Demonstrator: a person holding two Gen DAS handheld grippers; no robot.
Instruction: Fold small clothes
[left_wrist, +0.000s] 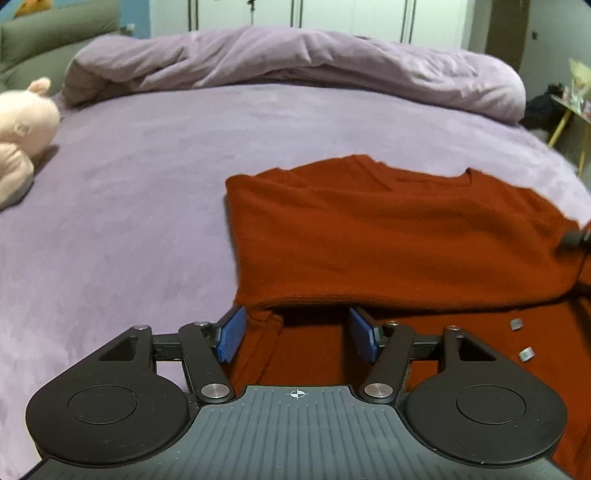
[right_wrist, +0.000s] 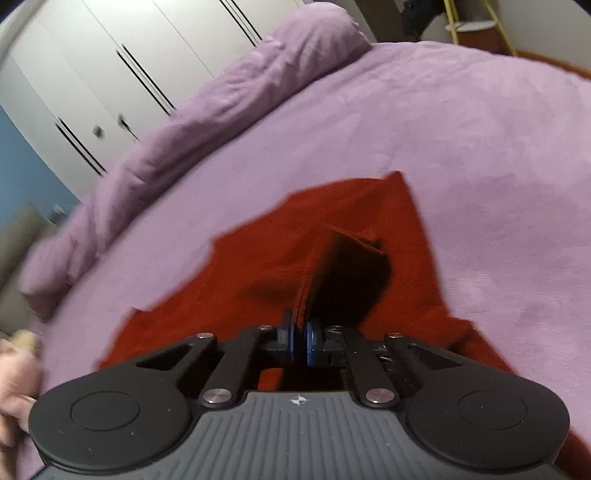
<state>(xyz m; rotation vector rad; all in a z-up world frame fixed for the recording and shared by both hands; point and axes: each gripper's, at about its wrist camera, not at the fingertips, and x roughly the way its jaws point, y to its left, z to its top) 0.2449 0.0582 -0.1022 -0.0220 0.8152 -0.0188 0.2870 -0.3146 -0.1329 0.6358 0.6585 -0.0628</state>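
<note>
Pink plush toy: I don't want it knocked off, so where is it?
In the left wrist view, the pink plush toy lies at the far left on the purple bed, well apart from the red garment.

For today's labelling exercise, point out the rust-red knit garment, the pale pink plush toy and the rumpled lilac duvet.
Rust-red knit garment (left_wrist: 388, 236): left wrist view, middle of its folded-over upper layer.
Pale pink plush toy (left_wrist: 26, 122): left wrist view, its rounded head.
Rumpled lilac duvet (left_wrist: 295, 59): left wrist view, top of the bunched roll.

A bedroom in a home: a wide bed (left_wrist: 147, 184) under a lilac cover, a rumpled lilac duvet (left_wrist: 295, 62) heaped along its far side, a pink plush toy (left_wrist: 22, 125) (at the edge), and white wardrobe doors (right_wrist: 110, 74) beyond.
</note>
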